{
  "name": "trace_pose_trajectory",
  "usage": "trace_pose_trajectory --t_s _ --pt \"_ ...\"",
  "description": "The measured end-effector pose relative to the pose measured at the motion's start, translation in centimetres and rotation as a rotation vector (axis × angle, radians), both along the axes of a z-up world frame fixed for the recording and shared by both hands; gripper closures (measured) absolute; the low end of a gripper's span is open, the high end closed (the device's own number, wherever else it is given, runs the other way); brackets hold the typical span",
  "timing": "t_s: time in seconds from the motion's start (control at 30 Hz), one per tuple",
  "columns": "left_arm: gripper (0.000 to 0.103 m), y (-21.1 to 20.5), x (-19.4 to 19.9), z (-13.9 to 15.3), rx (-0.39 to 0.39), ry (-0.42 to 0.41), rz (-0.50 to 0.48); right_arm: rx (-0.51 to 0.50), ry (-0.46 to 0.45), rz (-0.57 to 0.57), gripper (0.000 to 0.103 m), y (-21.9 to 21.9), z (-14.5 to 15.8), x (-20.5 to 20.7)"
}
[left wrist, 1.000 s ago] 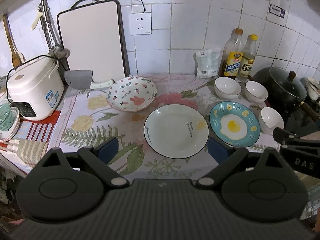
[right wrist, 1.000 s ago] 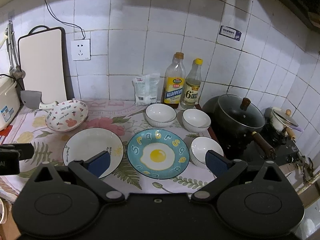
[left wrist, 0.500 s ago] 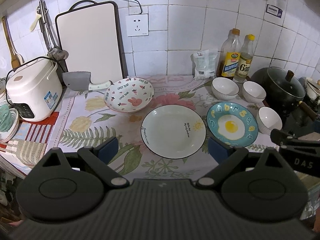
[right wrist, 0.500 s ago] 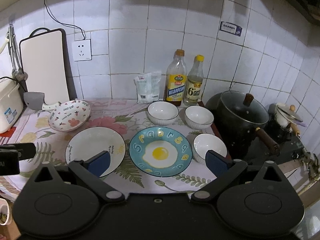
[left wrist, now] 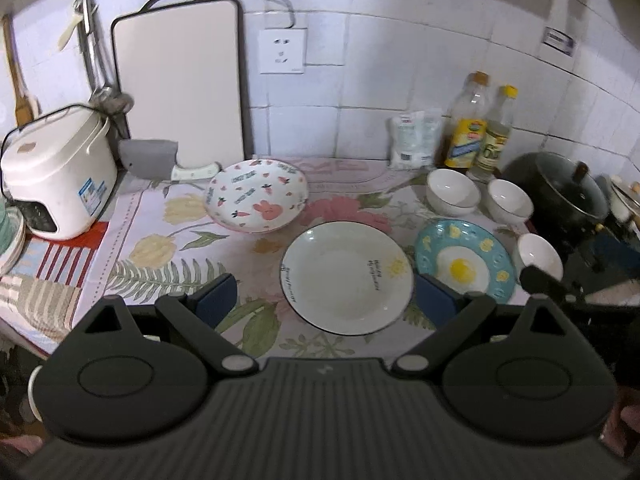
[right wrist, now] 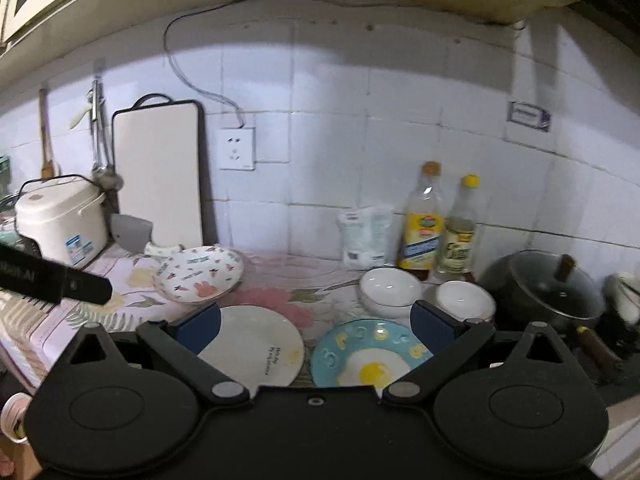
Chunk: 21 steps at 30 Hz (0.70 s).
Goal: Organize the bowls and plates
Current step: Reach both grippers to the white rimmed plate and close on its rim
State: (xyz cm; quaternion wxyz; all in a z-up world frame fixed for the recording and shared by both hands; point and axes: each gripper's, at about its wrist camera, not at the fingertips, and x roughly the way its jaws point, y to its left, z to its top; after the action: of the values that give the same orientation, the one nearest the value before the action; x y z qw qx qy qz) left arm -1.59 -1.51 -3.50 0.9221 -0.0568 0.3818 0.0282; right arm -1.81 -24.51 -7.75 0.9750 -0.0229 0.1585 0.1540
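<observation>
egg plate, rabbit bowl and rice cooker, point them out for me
egg plate (left wrist: 463, 266), left wrist view, on the yellow yolk at its centre
rabbit bowl (left wrist: 256, 194), left wrist view, on its patterned inner surface
rice cooker (left wrist: 60, 176), left wrist view, on its white front side

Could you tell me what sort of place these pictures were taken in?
Most likely a home kitchen counter: a rice cooker and cutting board stand against the tiled wall, oil bottles beside a lidded black pot, with plates and bowls on a floral cloth.
</observation>
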Motion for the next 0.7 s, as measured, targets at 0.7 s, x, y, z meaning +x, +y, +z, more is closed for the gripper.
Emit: trace_pose_trajectory --t_s 0.7 --pt "0.026 5.0 12.1 -19.9 -0.101 0.188 -0.049 0.206 0.347 0.096 0.016 6.0 -16.0 12.1"
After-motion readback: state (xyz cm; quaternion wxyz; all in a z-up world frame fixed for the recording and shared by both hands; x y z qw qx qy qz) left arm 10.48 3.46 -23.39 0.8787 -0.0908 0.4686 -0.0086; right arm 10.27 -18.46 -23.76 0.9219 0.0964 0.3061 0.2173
